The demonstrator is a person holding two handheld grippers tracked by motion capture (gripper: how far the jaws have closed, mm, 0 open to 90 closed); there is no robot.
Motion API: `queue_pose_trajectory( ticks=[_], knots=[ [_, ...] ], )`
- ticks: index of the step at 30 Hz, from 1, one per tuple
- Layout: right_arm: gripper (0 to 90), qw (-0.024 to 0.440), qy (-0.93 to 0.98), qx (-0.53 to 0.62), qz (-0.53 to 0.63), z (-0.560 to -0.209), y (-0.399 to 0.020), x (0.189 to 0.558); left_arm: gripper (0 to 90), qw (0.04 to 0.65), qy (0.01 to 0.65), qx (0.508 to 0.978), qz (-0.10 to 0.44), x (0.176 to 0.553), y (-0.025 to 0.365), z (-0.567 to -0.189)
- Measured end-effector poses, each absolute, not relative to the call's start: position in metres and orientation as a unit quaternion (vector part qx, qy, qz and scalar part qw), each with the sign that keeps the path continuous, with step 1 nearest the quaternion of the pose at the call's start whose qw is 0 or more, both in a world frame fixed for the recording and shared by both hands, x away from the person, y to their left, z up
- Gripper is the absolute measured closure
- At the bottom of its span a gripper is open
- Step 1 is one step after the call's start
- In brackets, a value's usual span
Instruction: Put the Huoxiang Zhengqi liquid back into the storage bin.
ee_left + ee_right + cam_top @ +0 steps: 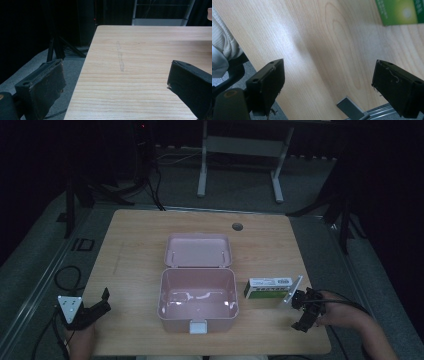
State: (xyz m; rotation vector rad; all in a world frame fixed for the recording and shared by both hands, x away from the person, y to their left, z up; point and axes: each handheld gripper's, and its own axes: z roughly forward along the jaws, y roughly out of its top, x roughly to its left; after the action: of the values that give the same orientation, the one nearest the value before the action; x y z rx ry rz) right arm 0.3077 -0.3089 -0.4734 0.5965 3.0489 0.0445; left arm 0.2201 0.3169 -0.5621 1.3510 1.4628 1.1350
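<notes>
An open pink box sits at the table's middle, its lid folded back behind it and a white latch at its front. Just right of it lies a green and white carton, whose green corner also appears in the right gripper view. My right gripper rests near the table's front right, a little in front of the carton, open and empty. My left gripper is at the front left corner, open over bare wood, well left of the box.
The wooden table has a round grommet hole at the back. Its left edge drops to grey floor with stand legs. A white knitted sleeve and a grey metal rail lie past the front edge.
</notes>
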Motion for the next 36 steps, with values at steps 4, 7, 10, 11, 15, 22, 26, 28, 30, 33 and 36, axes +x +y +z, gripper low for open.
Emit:
queue_pose_trajectory(
  ticks=[4, 7, 10, 11, 15, 22, 26, 28, 30, 33, 36],
  knots=[
    [11.5, 0.025, 0.981, 0.19, 0.016, -0.468, -0.306, 0.313, 1.3, 0.412, 0.581, 0.538, 0.451, 0.22, 0.317, -0.562],
    [13.3, 0.016, 0.982, 0.187, 0.017, -0.463, -0.304, 0.318, 1.3, 0.412, 0.581, 0.539, 0.45, 0.22, 0.317, -0.562],
    [13.6, 0.012, 0.983, 0.182, 0.01, -0.459, -0.301, 0.322, 1.3, 0.412, 0.581, 0.539, 0.45, 0.221, 0.317, -0.562],
    [13.6, 0.011, 0.984, 0.18, 0.008, -0.458, -0.3, 0.323, 1.3, 0.412, 0.581, 0.539, 0.45, 0.221, 0.317, -0.562],
    [16.2, 0.014, 0.986, 0.164, 0.013, -0.451, -0.295, 0.328, 1.3, 0.413, 0.581, 0.539, 0.449, 0.221, 0.317, -0.562],
    [25.2, 0.024, 0.99, 0.135, 0.023, -0.436, -0.287, 0.336, 1.3, 0.414, 0.581, 0.541, 0.447, 0.221, 0.317, -0.562],
    [29.8, 0.031, 0.992, 0.122, 0.028, -0.425, -0.283, 0.344, 1.3, 0.414, 0.581, 0.541, 0.446, 0.221, 0.317, -0.562],
    [31.8, 0.038, 0.992, 0.114, 0.029, -0.419, -0.28, 0.348, 1.3, 0.414, 0.581, 0.541, 0.446, 0.221, 0.317, -0.562],
    [33.8, 0.045, 0.992, 0.11, 0.031, -0.413, -0.276, 0.353, 1.3, 0.413, 0.581, 0.542, 0.446, 0.221, 0.317, -0.562],
    [36.8, 0.053, 0.993, 0.099, 0.031, -0.408, -0.272, 0.359, 1.3, 0.413, 0.581, 0.542, 0.446, 0.221, 0.317, -0.562],
    [38.6, 0.054, 0.994, 0.09, 0.026, -0.408, -0.267, 0.366, 1.3, 0.413, 0.58, 0.542, 0.446, 0.221, 0.317, -0.562]
  ],
)
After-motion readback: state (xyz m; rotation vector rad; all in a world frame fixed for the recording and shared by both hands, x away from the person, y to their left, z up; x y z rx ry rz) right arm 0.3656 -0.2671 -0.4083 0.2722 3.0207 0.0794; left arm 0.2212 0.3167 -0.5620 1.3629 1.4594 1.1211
